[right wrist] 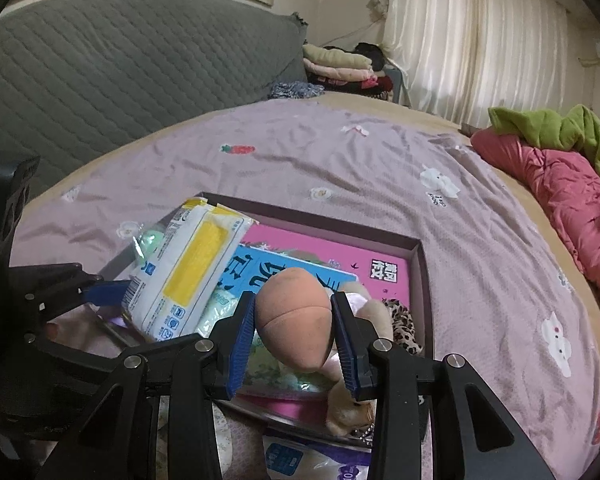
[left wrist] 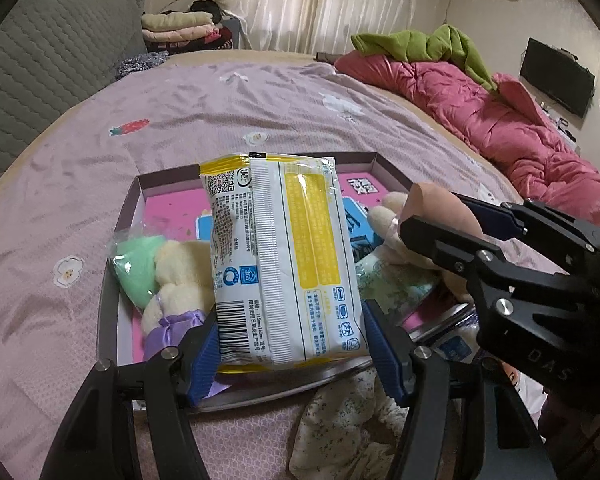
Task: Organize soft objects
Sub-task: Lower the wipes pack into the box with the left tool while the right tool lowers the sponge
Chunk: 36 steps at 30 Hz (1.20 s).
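The bed (left wrist: 260,112) is carrying a shallow box (left wrist: 140,188) of soft toys. Over it, the left gripper (left wrist: 290,344) is clamping a tissue pack (left wrist: 284,256), its long side running away from the hand. The right gripper (right wrist: 293,330) is squeezing a peach-coloured sponge (right wrist: 294,326), narrow end pointing down; underneath it the toys are lying half hidden.

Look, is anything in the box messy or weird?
Nothing looks broken or spilled. The toys lie jumbled in the box. The left gripper holds a packet tilted over it, and the right gripper holds an orange sponge.
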Tool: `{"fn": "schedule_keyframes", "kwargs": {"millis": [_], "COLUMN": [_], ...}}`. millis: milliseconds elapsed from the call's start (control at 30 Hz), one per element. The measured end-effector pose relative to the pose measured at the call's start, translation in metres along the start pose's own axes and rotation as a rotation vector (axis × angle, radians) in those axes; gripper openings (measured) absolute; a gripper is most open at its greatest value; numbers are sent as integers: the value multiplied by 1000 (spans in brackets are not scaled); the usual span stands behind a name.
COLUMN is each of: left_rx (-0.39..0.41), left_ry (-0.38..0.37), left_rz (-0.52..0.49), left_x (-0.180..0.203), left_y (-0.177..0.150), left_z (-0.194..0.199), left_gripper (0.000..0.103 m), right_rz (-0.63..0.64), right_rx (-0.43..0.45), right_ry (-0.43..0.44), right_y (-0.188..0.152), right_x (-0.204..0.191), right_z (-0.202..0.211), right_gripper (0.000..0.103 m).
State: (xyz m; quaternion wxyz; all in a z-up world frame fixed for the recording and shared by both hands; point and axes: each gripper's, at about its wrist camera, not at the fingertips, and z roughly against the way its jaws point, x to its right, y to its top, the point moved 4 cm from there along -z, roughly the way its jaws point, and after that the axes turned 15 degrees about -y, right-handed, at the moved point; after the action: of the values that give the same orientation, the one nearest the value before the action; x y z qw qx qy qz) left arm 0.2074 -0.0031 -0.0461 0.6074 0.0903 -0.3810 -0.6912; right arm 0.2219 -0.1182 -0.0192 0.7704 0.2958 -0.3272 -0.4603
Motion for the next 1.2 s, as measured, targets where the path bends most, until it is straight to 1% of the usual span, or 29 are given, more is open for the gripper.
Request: {"fn": "schedule_keyframes", "kwargs": {"millis": [267, 433, 833, 1000, 1200], "left_rx": [-31, -53, -57, -60, -65], "left_ry": [4, 17, 16, 32, 25], "left_rz": [4, -1, 9, 14, 32], "left_x": [-1, -2, -4, -8, -13], "left_y": [-5, -7, -8, -8, -8], "left_z": [-4, -6, -5, -4, -3], "left_gripper": [65, 65, 65, 65, 66], "right_rz": [2, -8, 15, 17, 45], "right_rx": [-55, -108, -104, -125, -141], "right_ry": [22, 58, 41, 46, 46], "right_y": [-7, -12, -12, -15, -19], "right_x": [-3, -4, -2, 0, -5], "right_z": [-11, -19, -14, -16, -18], "right_gripper": [39, 40, 40, 40, 40]}}
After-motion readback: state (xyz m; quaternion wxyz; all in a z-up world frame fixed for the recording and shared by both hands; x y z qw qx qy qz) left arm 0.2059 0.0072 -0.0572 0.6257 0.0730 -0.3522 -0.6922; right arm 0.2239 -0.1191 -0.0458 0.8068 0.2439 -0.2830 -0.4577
